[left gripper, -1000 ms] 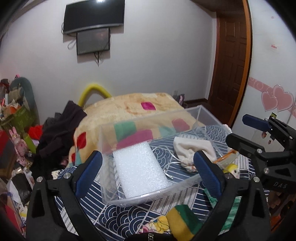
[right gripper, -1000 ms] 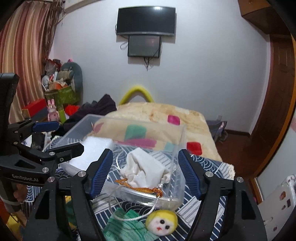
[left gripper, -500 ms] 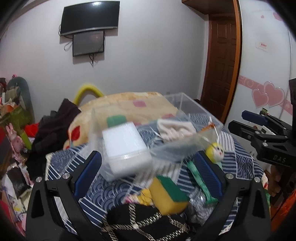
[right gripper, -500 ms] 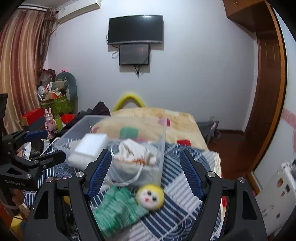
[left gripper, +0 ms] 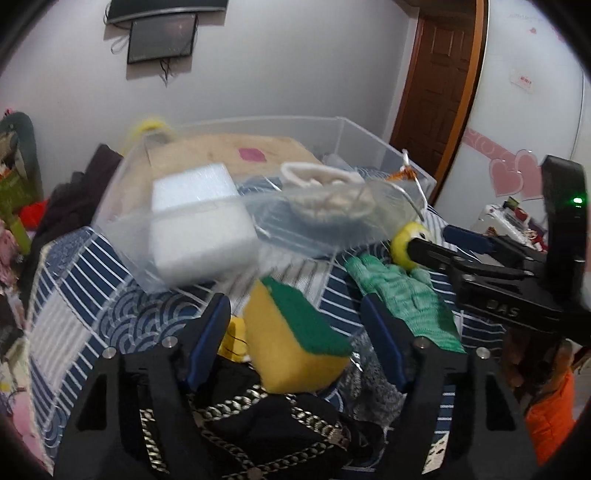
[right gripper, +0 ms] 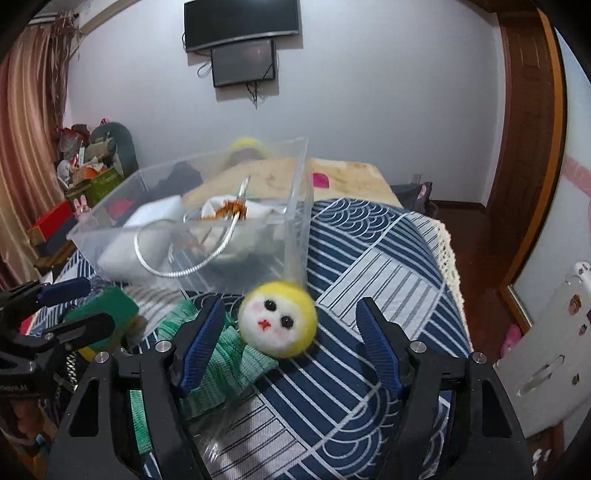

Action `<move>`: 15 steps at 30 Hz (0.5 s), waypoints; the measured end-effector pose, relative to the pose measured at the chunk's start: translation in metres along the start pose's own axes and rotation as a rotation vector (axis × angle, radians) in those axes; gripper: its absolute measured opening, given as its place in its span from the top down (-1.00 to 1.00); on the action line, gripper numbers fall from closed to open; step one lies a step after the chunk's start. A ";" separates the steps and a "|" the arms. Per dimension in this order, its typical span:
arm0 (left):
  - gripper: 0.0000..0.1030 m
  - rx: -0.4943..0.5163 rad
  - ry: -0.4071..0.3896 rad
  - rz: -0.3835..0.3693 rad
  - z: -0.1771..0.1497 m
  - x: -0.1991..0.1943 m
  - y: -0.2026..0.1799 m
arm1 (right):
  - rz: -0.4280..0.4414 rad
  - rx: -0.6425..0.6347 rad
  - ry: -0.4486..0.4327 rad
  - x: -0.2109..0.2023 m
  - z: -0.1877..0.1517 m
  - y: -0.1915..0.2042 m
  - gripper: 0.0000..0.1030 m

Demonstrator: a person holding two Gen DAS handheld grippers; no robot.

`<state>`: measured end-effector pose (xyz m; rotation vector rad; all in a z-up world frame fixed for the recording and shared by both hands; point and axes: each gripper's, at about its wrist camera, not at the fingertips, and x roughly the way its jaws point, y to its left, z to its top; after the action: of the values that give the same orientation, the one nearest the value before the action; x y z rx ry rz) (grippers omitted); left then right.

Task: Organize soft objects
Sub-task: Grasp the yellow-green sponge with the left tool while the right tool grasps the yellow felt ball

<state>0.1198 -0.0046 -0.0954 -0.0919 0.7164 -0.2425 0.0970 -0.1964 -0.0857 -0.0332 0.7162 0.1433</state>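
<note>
Nearest in the left wrist view, the left tool (left gripper: 295,332) stands with its blue pads wide apart and nothing between them but the yellow sponge (left gripper: 291,339), which lies at lower centre directly ahead; its green scouring face is tilted up to the right and its long axis runs roughly away from the camera. In the right wrist view the right tool (right gripper: 291,343) is likewise spread and empty, framing the doll head (right gripper: 277,319), whose green knitted body (right gripper: 221,365) trails to the lower left. Each tool seems nearest its own item, so either could close next. Beyond them sits the clear bin (left gripper: 369,136), already holding a white foam block (left gripper: 199,225) and a cream pouch (left gripper: 325,192). All rests on a blue patterned cloth (right gripper: 388,266); a wall screen (right gripper: 242,22) hangs at top centre.
</note>
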 end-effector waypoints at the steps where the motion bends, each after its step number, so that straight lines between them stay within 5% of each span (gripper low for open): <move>1: -0.42 -0.004 0.006 -0.012 -0.002 0.001 0.000 | -0.001 -0.001 0.009 0.003 -0.001 0.001 -0.34; 8: -0.06 0.008 0.010 0.004 -0.008 0.006 -0.003 | 0.020 0.003 0.057 0.008 -0.006 0.006 0.13; 15: 0.00 -0.023 -0.035 0.018 -0.008 -0.014 0.009 | 0.012 -0.008 0.027 -0.002 -0.008 0.009 0.20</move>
<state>0.1058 0.0072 -0.0942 -0.1116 0.6853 -0.2151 0.0893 -0.1885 -0.0904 -0.0388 0.7430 0.1574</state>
